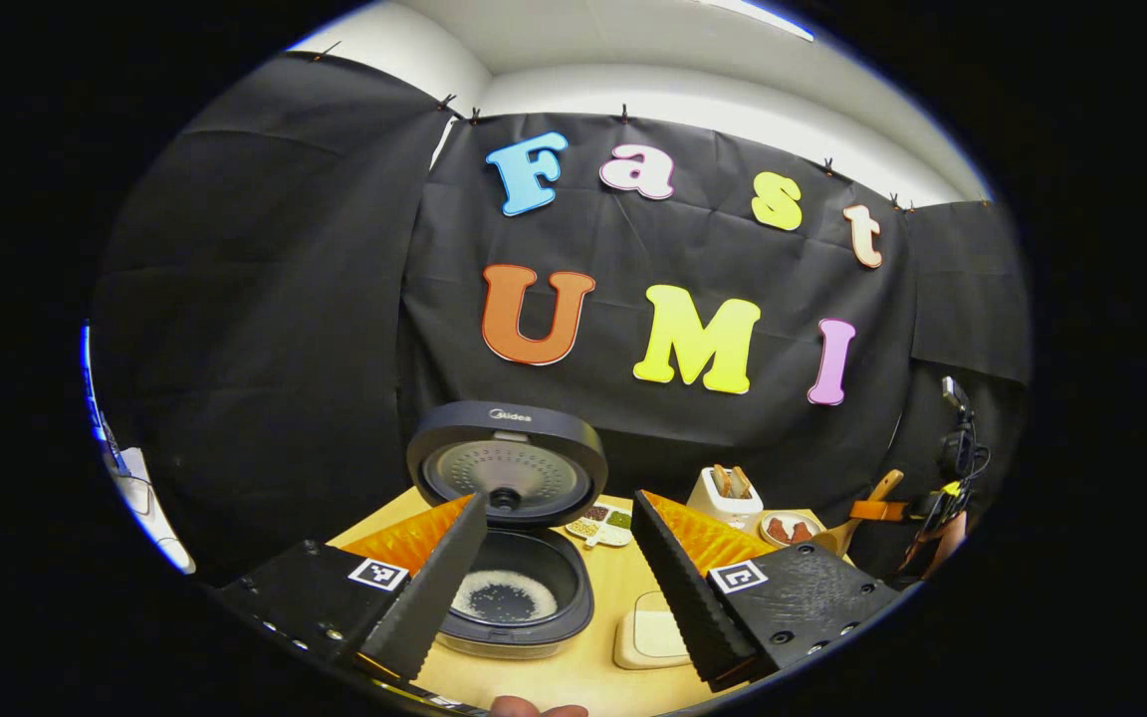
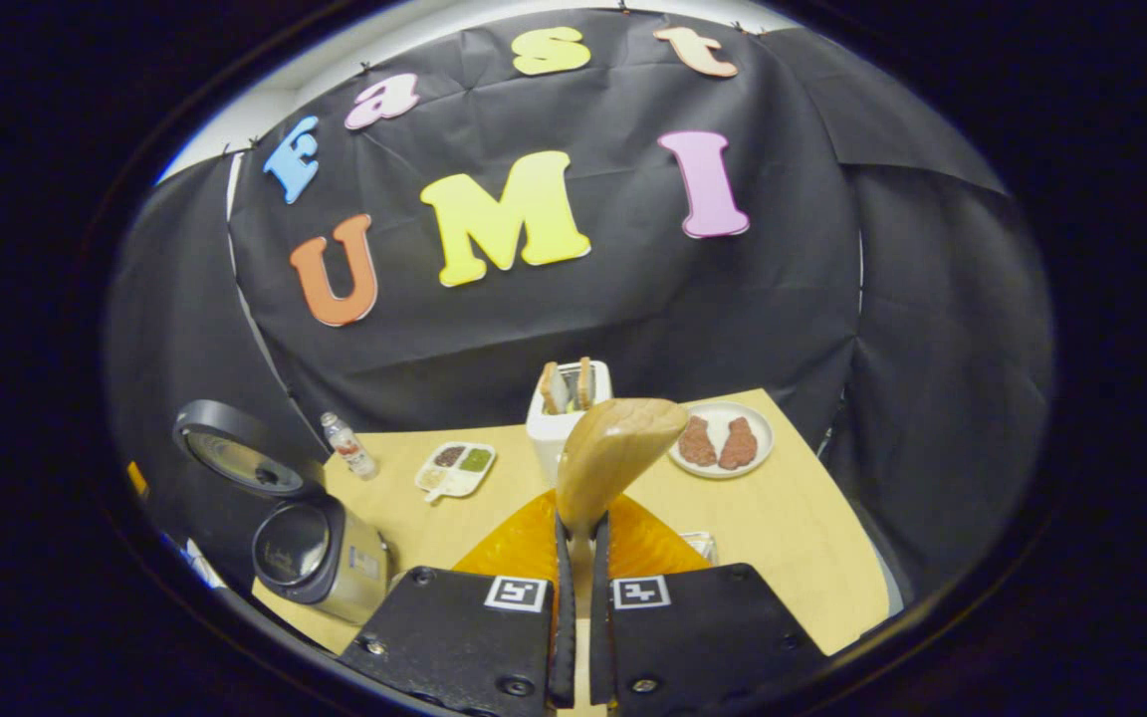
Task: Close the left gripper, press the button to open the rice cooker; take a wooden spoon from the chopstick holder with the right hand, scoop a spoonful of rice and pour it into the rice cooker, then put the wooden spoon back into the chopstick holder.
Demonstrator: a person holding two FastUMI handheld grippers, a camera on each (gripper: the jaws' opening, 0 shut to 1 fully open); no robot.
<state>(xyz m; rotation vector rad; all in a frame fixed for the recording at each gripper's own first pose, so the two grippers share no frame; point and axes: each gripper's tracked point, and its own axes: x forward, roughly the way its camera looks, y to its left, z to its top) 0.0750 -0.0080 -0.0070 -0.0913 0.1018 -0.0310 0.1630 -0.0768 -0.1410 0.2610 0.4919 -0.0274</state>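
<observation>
The rice cooker [image 1: 519,602] stands with its lid [image 1: 506,468] raised, and a thin layer of rice lies in the bottom of its pot. My left gripper [image 1: 559,573] is open just in front of it, one finger on each side of the pot and nothing between them. My right gripper [image 2: 578,543] is shut on the handle of the wooden spoon [image 2: 618,448], whose bowl points up and forward with its back to the camera. In the left gripper view that spoon [image 1: 844,533] is at the far right. The cooker [image 2: 320,558] lies left of the right gripper.
A white box-shaped holder [image 2: 569,418] with brownish pieces in it stands at the table's back. Beside it are a plate [image 2: 758,438] with two meat pieces, a divided tray [image 2: 456,468] and a small bottle [image 2: 347,445]. A cream square box [image 1: 653,632] sits right of the cooker.
</observation>
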